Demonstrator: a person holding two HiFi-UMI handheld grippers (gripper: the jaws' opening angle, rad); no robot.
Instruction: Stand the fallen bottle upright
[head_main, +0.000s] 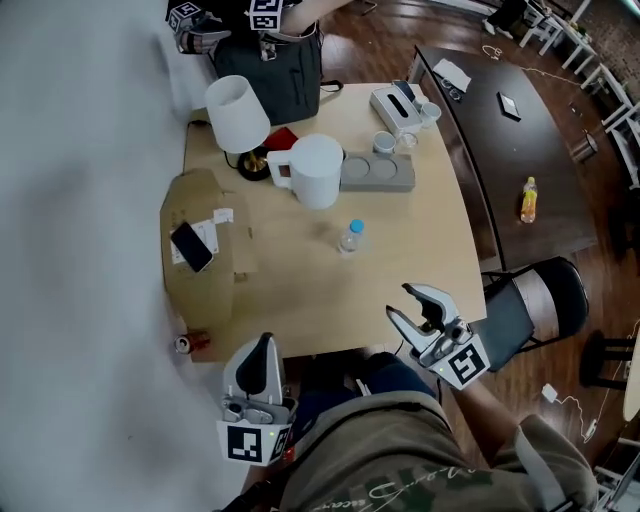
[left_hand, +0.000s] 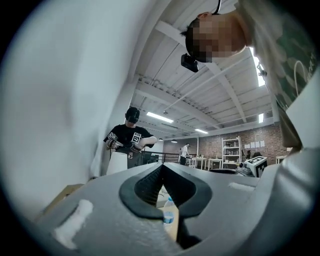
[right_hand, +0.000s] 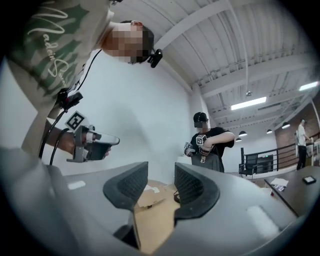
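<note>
The bottle (head_main: 350, 237) stands upright with its blue cap up, near the middle of the table (head_main: 430, 250) and a little apart from the white pitcher (head_main: 315, 170). As things lie, we judge the task done.

The main risk from here is knocking the bottle over again. It is clear, slim and looks light, so a small nudge would probably tip it. A careless sweep of either hand-held gripper across the table could do that, and so could a bump against the near table edge, where our knees and both tools are crowded. If it fell towards the pitcher or the grey tray (head_main: 378, 172), it could roll out of easy reach. We see little reason to reach in again.

Both hands are drawn back to the near side of the table, close to our body, with the tools pointing roughly level and forward. The left hand-held gripper (head_main: 262, 345) is low at our left, beside the cardboard box (head_main: 205, 250). Its jaws are pressed together with nothing between them, and its own view shows the bottle only far beyond the tips. The right hand-held gripper (head_main: 398, 300) is over the near edge of the table. Its jaws stand apart and empty, with only tabletop and cardboard showing through the gap.
</note>
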